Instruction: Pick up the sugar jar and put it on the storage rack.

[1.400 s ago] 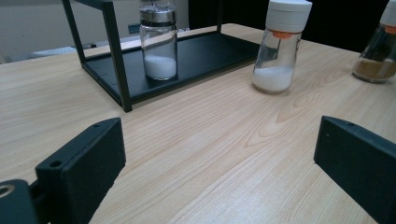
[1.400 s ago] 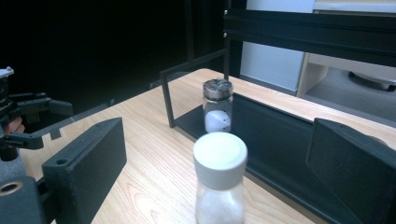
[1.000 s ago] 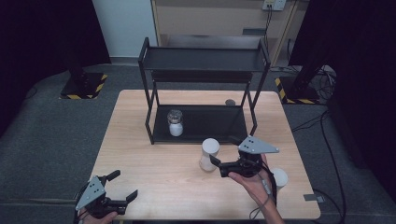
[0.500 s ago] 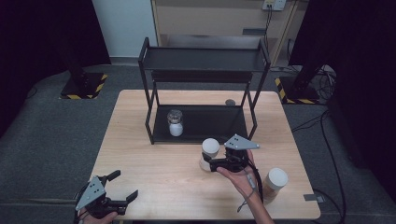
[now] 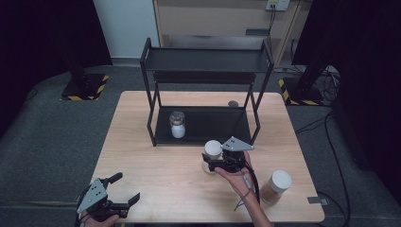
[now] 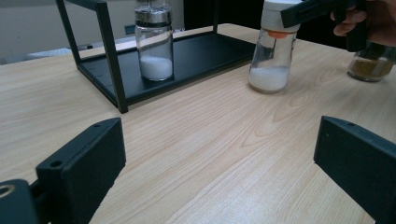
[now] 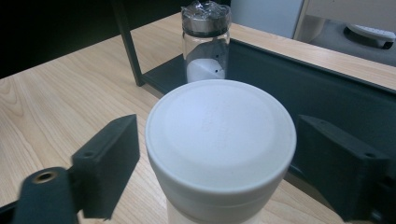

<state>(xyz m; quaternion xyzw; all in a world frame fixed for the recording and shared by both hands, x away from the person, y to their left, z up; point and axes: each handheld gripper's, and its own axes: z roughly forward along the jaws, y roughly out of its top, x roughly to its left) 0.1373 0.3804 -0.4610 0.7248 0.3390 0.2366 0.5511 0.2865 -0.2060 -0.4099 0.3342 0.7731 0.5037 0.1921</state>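
My right gripper (image 5: pixel 213 165), jaws just closing but not yet touching, straddles the white-capped jar (image 7: pixel 219 140) beside the black rack (image 5: pixel 153 142), ready to lift it; my left gripper (image 5: pixel 124 189) waits open.

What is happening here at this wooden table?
A person's right hand-held gripper has just been closing around the white lid of a clear jar of white powder, though small gaps remain. The left hand-held gripper waits open near the table edge. Another silver-capped glass jar stands on the black metal rack's lower shelf.
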